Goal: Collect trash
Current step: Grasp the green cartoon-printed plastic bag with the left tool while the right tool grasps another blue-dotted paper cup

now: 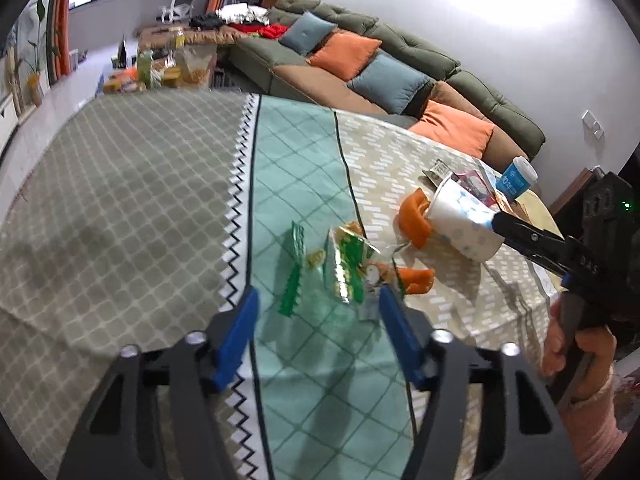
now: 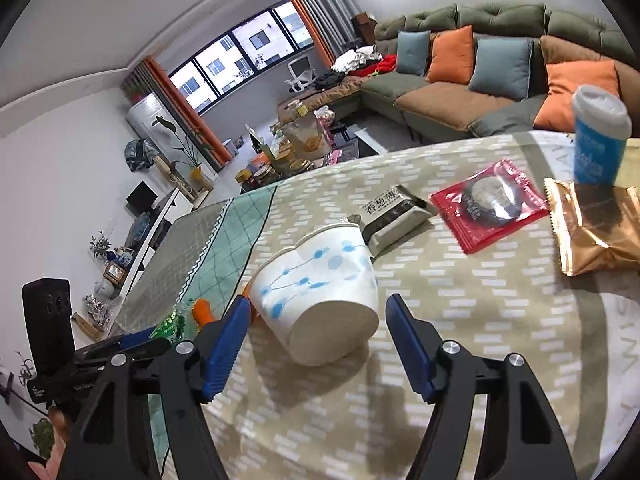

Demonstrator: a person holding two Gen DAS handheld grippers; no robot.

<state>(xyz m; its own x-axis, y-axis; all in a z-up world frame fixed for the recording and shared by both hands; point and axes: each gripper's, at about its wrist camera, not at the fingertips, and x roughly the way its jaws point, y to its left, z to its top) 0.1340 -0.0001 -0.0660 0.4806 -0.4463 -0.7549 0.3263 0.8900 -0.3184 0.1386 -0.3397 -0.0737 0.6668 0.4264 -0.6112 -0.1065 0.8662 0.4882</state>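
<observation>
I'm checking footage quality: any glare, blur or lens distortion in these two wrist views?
Left wrist view: strong fisheye bending of the tablecloth, a washed-out bright wall at upper right, and a slightly soft green wrapper. Right wrist view: ceiling light glare at the top, a motion-smeared blue cup, and a reasonably sharp paper cup.

Bright ceiling glare, soft shadows, fisheye-bent edges.

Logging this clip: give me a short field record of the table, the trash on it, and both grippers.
surface: table with patterned cloth
left gripper: open, over green wrappers and orange peel
right gripper: open, jaws either side of tipped paper cup, not pressing it
other trash: red snack packet, gold packet, dark packet
upright: blue lidded cup
</observation>
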